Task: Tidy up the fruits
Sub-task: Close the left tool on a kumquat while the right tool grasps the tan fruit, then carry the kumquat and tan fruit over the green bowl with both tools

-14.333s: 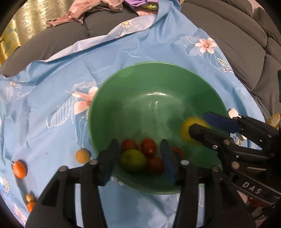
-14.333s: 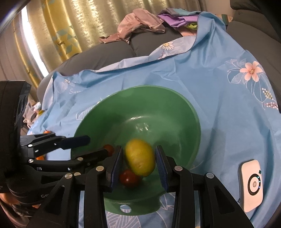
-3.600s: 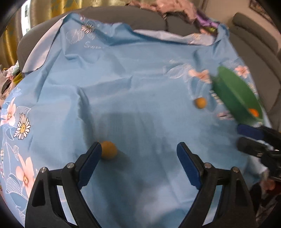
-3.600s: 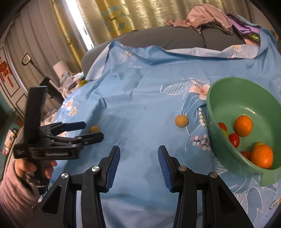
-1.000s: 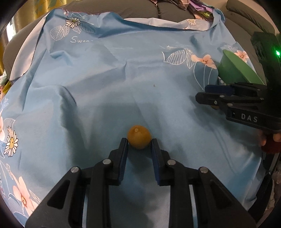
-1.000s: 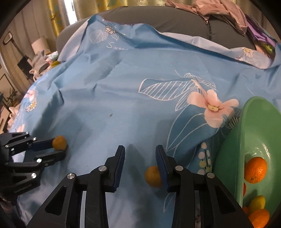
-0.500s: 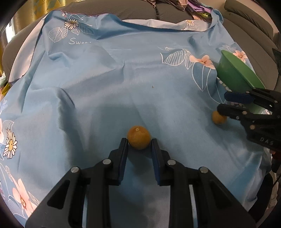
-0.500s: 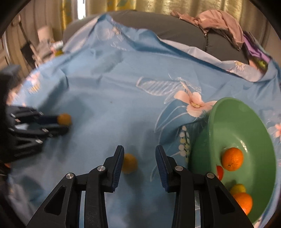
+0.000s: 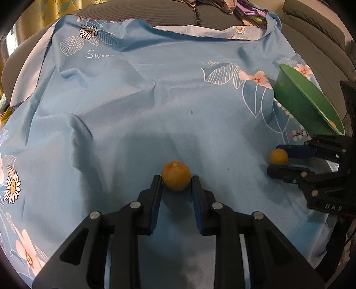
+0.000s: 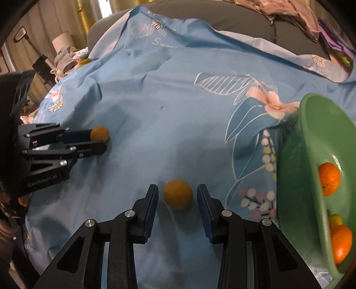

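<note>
My left gripper (image 9: 175,180) is shut on a small yellow-orange fruit (image 9: 176,176) at its fingertips, on the blue flowered cloth (image 9: 133,106); it also shows in the right wrist view (image 10: 99,133). My right gripper (image 10: 177,195) is open, its fingers on either side of a second small yellow-orange fruit (image 10: 178,197) lying on the cloth, not touching it; this fruit shows in the left wrist view (image 9: 278,156). The green bowl (image 10: 296,177) stands at the right with two oranges (image 10: 329,179) and a yellow fruit inside.
The cloth covers a grey sofa (image 9: 133,13) with clothes piled at the back (image 10: 289,9). Wrinkles rise in the cloth at the left (image 9: 75,126). Household clutter stands beyond the cloth's left edge (image 10: 62,55).
My right gripper has moved down and forward so the second fruit now sits between its open fingers. My left gripper stays shut on its fruit in the same spot.
</note>
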### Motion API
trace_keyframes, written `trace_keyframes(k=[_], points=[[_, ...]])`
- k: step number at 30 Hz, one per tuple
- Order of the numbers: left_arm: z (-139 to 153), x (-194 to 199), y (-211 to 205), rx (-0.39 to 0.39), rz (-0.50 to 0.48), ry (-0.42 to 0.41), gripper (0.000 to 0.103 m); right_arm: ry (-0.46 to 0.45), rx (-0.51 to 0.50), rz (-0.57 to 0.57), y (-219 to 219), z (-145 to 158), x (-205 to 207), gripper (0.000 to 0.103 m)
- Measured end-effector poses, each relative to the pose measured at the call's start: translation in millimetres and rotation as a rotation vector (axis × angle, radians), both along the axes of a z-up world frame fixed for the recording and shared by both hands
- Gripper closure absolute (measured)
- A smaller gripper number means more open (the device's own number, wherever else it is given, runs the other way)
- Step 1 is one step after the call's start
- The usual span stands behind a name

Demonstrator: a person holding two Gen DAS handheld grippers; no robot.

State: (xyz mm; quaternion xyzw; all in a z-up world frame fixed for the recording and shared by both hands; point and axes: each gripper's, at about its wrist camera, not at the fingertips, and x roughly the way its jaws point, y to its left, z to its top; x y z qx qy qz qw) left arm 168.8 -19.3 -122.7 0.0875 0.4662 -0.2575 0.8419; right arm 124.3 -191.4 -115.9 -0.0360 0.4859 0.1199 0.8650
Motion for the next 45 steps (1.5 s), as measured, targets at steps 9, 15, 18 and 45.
trace_keyframes(k=[9,15,18,45], points=[[3,8,4,-0.027,0.048,0.016,0.077,-0.021,0.032,-0.008,-7,1,-1,0.076],[9,8,7,-0.048,0.060,0.009,0.078,-0.048,0.073,-0.013,-12,8,-5,0.076],[19,2,6,-0.053,0.051,-0.016,0.078,-0.065,0.098,-0.015,-15,14,-7,0.076],[133,-66,-116,-0.118,-0.168,-0.184,0.077,-0.351,0.223,-0.212,-121,106,-85,0.076]])
